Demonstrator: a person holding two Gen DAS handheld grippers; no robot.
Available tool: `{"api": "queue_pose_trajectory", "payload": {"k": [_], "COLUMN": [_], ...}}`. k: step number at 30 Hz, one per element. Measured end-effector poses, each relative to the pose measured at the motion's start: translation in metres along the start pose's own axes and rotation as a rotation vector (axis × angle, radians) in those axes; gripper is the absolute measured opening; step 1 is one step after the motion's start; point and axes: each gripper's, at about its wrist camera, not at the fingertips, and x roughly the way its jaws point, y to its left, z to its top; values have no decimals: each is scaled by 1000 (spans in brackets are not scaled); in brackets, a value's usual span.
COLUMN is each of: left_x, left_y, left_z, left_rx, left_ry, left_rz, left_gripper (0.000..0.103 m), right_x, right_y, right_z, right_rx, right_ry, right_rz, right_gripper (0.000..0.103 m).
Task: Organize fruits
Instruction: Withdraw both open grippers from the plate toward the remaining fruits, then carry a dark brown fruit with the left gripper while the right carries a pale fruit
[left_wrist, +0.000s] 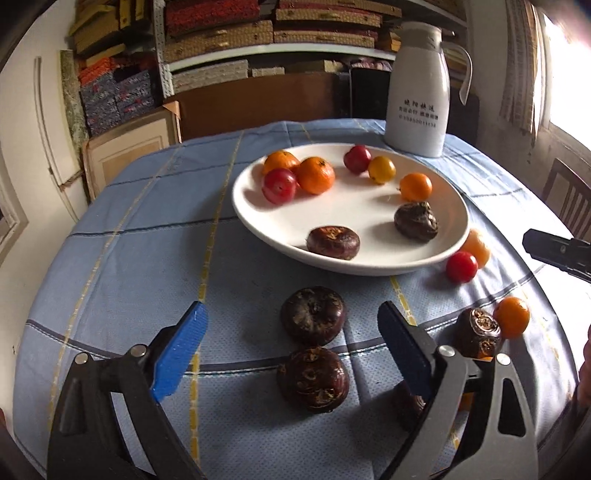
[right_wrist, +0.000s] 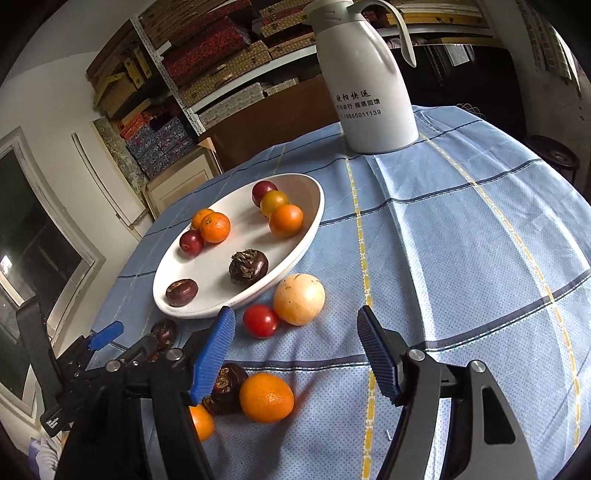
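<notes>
The left gripper (left_wrist: 291, 354) stands wide and empty, its blue pads (left_wrist: 181, 350) on either side of two dark water chestnuts (left_wrist: 313, 315) lying on the blue checked tablecloth (left_wrist: 129, 229), one nearer than the other and neither touched. These look hard, squat and ridged, so they should take a firm pinch across their flat sides without bruising; the rough skin ought to grip well. The right gripper (right_wrist: 295, 354) is also parted with nothing between its pads, aimed at bare cloth. Just ahead and to its left lie a red cherry tomato (right_wrist: 260, 320) and a pale round fruit (right_wrist: 299, 299), touching each other and close under the rim of the white plate (right_wrist: 314, 218). The tomato is probably smooth, soft and apt to roll, so a gentle squeeze across its middle suits it. A tangerine (right_wrist: 266, 397) and another chestnut (right_wrist: 225, 387) sit beside the right gripper's left finger. The plate has open room in its middle. A white jug (right_wrist: 369, 85) stands well behind, and the table edge curves away on the right.
</notes>
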Motion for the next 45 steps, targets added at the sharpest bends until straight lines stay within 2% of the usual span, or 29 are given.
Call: {"api": "queue_pose_trajectory", "payload": {"k": [2,4,6,8,15,17,19,21,24,31,34,38,39,40,45], "left_x": [6,11,19,23,19,18,19,20,20,22,27,27,27,27,25], "left_y": [1,0,1,3,2,6,8,8,9,7,9,8,9,9,12], "left_z": [2,2,2,1,-4,-4,-3,-4,-4,-4,-5,-5,-4,-4,-5], "left_rx": [-6,-11,-20,-32,-17,-31,-44,-40,-37,-35,-44,-41,-44,-47,-60], "left_ry": [20,36,74,97,101,102,105,104,104,105,129,130,130,130,121], "left_rz": [-45,-78,-110,-125,-103,-105,-112,-109,-106,-103,-112,-115,-118,-121,-145], "left_gripper": [88,75,52,43,43,43,43,43,43,43,43,43,43,43,42], "right_x": [1,2,2,3,14,19,25,31,37,56,63,67,68,68,63], "right_y": [-1,-2,-3,-3,-5,-6,-4,-1,-1,-14,-15,-8,-6,-3,3], "right_z": [-1,-1,-1,-1,-1,-1,-1,0,4,15,17,17,17,17,15], "right_rx": [6,14,18,16,5,3,-15,-28,-26,74,91,54,40,30,-5], "right_ry": [6,8,11,13,46,66,88,104,108,153,166,157,155,153,136], "right_rz": [-6,-9,-7,-10,-55,-51,-57,-53,-43,22,57,53,49,50,29], "right_gripper": [69,69,69,69,69,63,52,48,48,48,48,48,47,40,39]}}
